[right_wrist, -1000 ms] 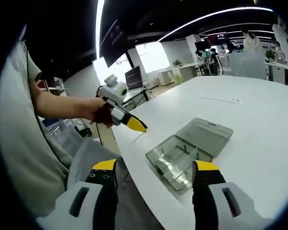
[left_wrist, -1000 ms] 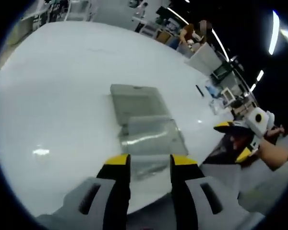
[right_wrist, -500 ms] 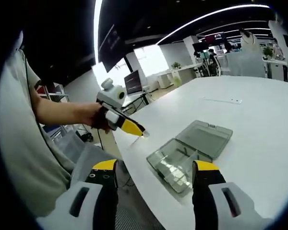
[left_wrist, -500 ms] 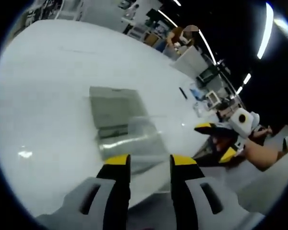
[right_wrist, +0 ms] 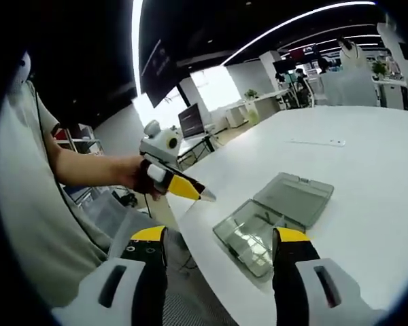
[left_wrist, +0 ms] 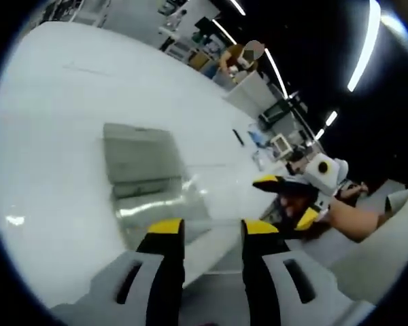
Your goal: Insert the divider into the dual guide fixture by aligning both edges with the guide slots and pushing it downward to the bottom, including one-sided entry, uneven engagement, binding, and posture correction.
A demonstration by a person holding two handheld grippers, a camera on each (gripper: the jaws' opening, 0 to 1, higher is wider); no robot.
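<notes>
A clear plastic box (right_wrist: 272, 217) lies open near the white table's front edge, with its lid (right_wrist: 296, 197) flat behind the base tray (right_wrist: 248, 236). The tray shows thin inner walls; I cannot make out a separate divider. In the left gripper view the same box (left_wrist: 146, 180) lies just ahead of my left gripper (left_wrist: 212, 231), which is open with nothing between its jaws. My right gripper (right_wrist: 219, 238) is open wide, off the table edge and short of the box. The left gripper (right_wrist: 183, 187), held in a hand, hovers left of the tray. The right gripper (left_wrist: 292, 197) appears off the table's right edge.
The white table (right_wrist: 367, 163) stretches far behind the box, with a thin strip (right_wrist: 316, 142) lying on it. A person's torso and arm (right_wrist: 27, 204) stand at the left. Desks, monitors and people fill the office behind.
In the right gripper view the left gripper has moved right, nearer the box's tray. The left gripper view has swung, so the box sits further left. Both grippers keep the same opening.
</notes>
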